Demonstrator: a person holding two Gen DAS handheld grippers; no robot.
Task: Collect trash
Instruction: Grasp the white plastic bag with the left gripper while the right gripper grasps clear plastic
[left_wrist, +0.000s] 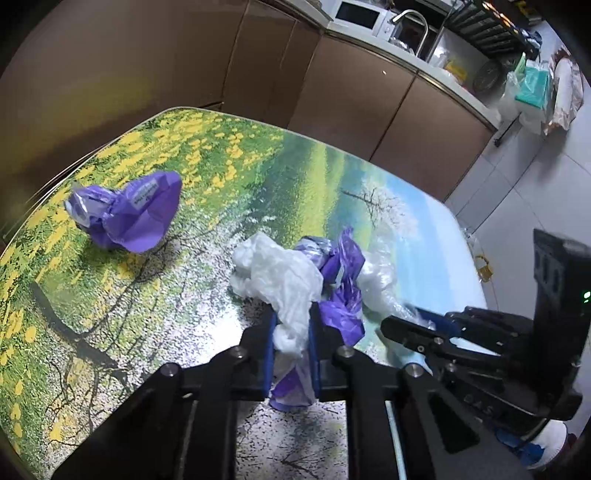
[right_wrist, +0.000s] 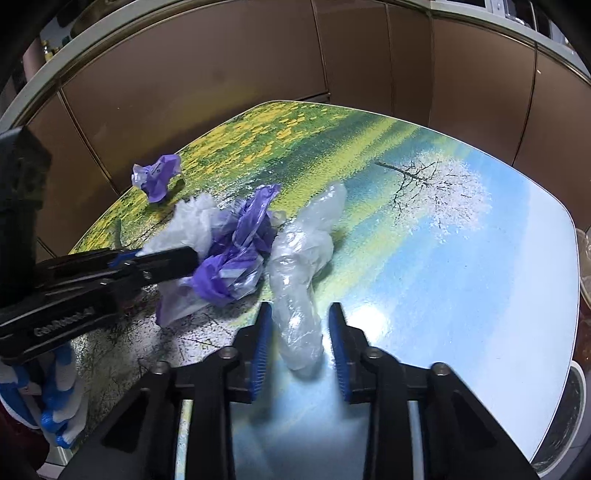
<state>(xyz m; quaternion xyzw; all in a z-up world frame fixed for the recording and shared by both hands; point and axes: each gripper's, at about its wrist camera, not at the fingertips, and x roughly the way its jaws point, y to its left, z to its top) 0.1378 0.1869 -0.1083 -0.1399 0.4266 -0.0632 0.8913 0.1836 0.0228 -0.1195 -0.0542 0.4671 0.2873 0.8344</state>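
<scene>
At bottom centre, the left gripper (left_wrist: 291, 332) pinches a white-and-purple wad (left_wrist: 295, 291); the right gripper (right_wrist: 299, 332) gapes around a clear bag (right_wrist: 299, 273) – pads not touching it. Farther off, upper left on the table (left_wrist: 258, 166), lies a purple wrapper (left_wrist: 136, 210).

The left wrist view sits low and close over the worktop (left_wrist: 110, 258), looking along its own jaws toward the brown cupboards (left_wrist: 351, 103); the right wrist view looks the same way from the other side; both see the purple and white trash pile (left_wrist: 314, 273) (right_wrist: 229, 251).
</scene>
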